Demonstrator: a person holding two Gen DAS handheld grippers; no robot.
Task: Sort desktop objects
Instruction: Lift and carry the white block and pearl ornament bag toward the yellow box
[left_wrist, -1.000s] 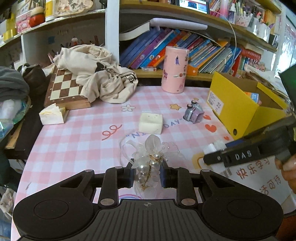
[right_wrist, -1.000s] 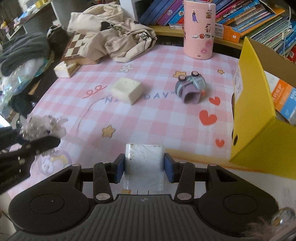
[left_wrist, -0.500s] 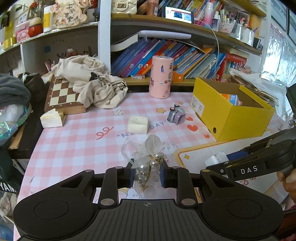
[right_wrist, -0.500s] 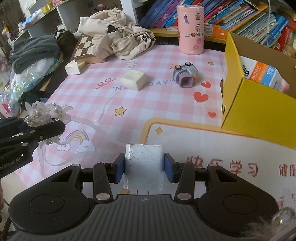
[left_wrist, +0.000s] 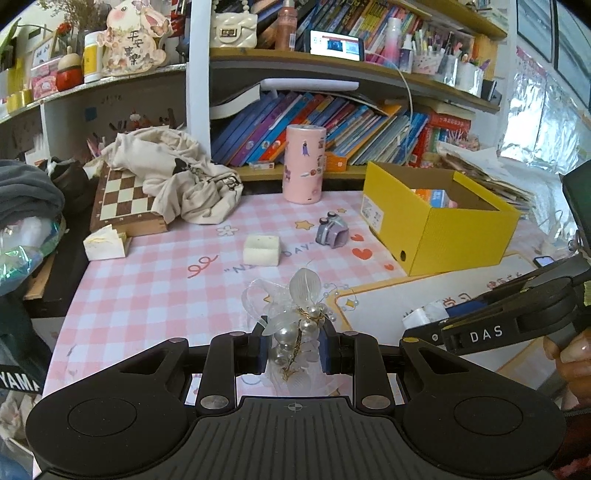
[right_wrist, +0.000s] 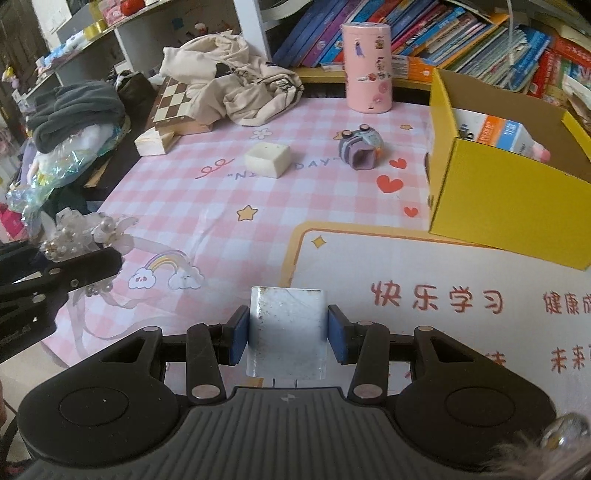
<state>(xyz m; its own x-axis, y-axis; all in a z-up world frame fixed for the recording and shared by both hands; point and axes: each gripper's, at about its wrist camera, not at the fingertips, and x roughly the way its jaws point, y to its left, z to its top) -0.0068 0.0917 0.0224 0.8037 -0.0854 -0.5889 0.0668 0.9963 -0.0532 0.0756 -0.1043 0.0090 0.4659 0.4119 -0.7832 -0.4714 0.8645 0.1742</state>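
My left gripper (left_wrist: 291, 349) is shut on a clear pearl hair ornament (left_wrist: 295, 317) with ribbon loops, held above the pink checked tablecloth (left_wrist: 147, 288). In the right wrist view that ornament (right_wrist: 79, 230) shows at the far left. My right gripper (right_wrist: 287, 336) is shut on a scuffed white block (right_wrist: 286, 332), held over a white learning mat (right_wrist: 424, 325). An open yellow box (right_wrist: 506, 192) with a carton inside stands at the right. A cream square block (right_wrist: 266, 159) and a small purple toy (right_wrist: 360, 149) lie mid-table.
A pink sticker-covered cylinder (left_wrist: 303, 163) stands at the back by the bookshelf. A chessboard (left_wrist: 123, 201) under a beige cloth (left_wrist: 177, 173) fills the back left. A small white paper box (left_wrist: 105, 243) sits at the table's left edge. Clothes pile up at the far left.
Both grippers have pulled back and risen from the table, each keeping its object. More of the shelves, the yellow box and the learning mat have come into view.
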